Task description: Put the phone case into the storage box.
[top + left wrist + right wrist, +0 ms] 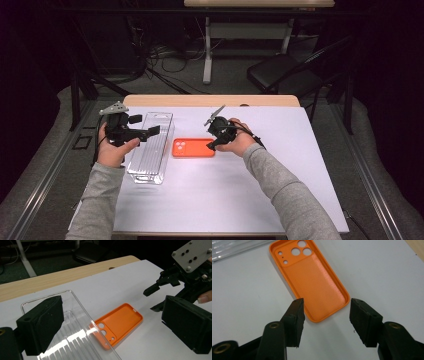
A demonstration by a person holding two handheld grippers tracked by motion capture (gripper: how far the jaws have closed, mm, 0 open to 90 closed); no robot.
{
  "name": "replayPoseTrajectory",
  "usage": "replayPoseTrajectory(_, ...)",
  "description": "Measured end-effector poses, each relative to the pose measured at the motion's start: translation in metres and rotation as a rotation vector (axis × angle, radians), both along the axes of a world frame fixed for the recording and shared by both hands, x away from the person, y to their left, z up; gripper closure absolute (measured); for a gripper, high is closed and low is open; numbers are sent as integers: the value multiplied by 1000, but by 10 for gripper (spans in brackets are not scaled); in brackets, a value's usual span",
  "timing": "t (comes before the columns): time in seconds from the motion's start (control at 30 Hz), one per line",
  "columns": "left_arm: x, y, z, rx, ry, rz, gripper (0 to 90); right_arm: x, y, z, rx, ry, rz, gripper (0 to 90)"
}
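Flat on the white table (210, 200), orange phone case (312, 277) laid hollow side up beside clear plastic tray (150, 150), right gripper (325, 312) half open, jaws set astride its near end, nothing gripped, left gripper (150, 132) held open over the tray, empty.

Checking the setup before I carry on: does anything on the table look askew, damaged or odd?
Nothing stands out. The orange phone case lies flat, hollow side up and looks intact, beside the clear plastic tray. The right hand-held gripper has its jaws either side of the case's near end, not pressing it. The left hand-held gripper is open over the tray.
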State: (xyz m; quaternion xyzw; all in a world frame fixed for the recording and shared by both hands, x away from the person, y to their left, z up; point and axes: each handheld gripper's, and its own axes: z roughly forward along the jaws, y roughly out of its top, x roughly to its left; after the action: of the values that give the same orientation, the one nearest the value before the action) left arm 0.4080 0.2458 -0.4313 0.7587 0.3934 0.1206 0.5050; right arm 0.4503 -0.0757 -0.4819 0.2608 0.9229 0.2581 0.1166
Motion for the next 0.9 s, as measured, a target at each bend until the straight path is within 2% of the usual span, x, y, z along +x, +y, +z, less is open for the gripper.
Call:
replayPoseTrajectory(0.07,0,0,0,-1,-1,1,48,0,0,1,-49,-9,20,440)
replayPoseTrajectory(0.13,0,-1,0,-1,-1,-2,49,-1,1,3,-94,-45,51,437)
replayPoseTrajectory(0.23,0,0,0,-2,0,-2,53,-2,2,8,-106,-56,77,435)
replayPoseTrajectory(0.33,0,1,0,2,-1,-1,53,-2,5,12,-157,-65,120,437)
replayPoseTrajectory(0.43,0,1,0,-7,-2,1,54,-2,6,13,-178,-49,159,443)
replayPoseTrajectory(0.5,0,2,0,-6,-5,3,57,-2,8,13,-223,-49,186,444)
replayPoseTrajectory(0.53,0,2,0,-6,-5,3,58,-2,8,13,-223,-49,186,444)
replayPoseTrajectory(0.57,0,3,0,-8,-4,3,58,-2,9,13,-249,-63,212,449)
replayPoseTrajectory(0.67,0,4,1,-11,-3,8,58,-3,10,14,-269,-86,237,460)
replayPoseTrajectory(0.77,0,5,1,-14,-5,9,58,-4,13,14,-336,-120,273,461)
replayPoseTrajectory(0.9,0,5,1,-15,-4,9,58,-5,17,14,-362,-143,309,477)
